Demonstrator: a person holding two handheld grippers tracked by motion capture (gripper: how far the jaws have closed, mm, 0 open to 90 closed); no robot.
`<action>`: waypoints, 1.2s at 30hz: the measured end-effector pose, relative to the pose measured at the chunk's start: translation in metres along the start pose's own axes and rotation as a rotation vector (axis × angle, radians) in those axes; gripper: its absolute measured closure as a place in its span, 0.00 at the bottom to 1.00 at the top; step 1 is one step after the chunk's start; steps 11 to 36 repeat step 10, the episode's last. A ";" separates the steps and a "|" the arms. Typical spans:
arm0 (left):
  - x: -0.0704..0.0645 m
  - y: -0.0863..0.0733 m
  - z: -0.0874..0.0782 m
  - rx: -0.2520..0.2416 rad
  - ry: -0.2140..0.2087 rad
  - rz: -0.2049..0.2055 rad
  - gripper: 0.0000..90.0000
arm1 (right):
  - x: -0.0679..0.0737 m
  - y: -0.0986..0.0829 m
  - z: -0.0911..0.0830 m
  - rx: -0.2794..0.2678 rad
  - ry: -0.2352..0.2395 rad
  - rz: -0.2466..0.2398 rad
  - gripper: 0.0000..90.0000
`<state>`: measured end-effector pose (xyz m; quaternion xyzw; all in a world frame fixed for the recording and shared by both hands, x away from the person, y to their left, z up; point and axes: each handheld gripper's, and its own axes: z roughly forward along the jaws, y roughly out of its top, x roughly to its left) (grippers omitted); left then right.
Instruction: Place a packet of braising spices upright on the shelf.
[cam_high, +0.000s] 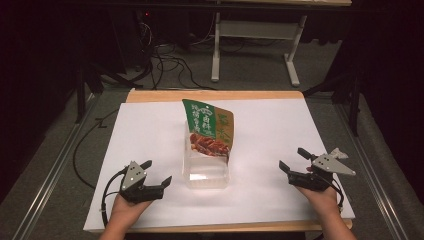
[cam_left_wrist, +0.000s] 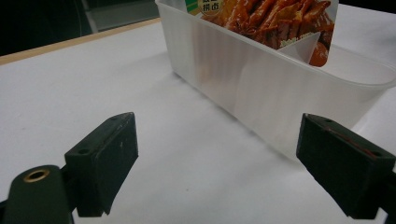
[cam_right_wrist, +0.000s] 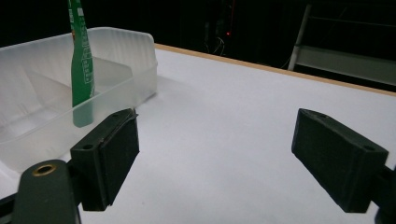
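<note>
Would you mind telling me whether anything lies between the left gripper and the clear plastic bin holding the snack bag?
Nothing visible does. The left gripper rests open on the white table beside the bin, with bare tabletop between them. The snack bag stands inside the bin.

- From my end the table (cam_high: 150, 95) is a light wood top, almost entirely covered by a big white sheet (cam_high: 280, 130) — the wood peeks out along the far and near edges.
- Sitting directly on the sheet, about mid-table, is a clear plastic bin (cam_high: 207, 175), long side running away from me.
- A green snack pouch (cam_high: 209, 127) stands propped in the bin's far end — tilted, not touching the sheet itself.
</note>
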<state>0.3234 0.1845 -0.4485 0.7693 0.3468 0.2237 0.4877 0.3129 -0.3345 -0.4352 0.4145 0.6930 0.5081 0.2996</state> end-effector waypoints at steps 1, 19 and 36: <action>0.000 0.000 0.000 0.001 0.000 -0.002 0.15 | -0.001 0.000 0.000 -0.005 0.002 0.006 0.17; 0.002 0.000 0.000 -0.004 0.001 -0.012 0.15 | -0.005 -0.002 -0.001 -0.011 -0.009 0.033 0.18; 0.002 0.000 0.000 -0.004 0.001 -0.012 0.15 | -0.005 -0.002 -0.001 -0.011 -0.009 0.033 0.18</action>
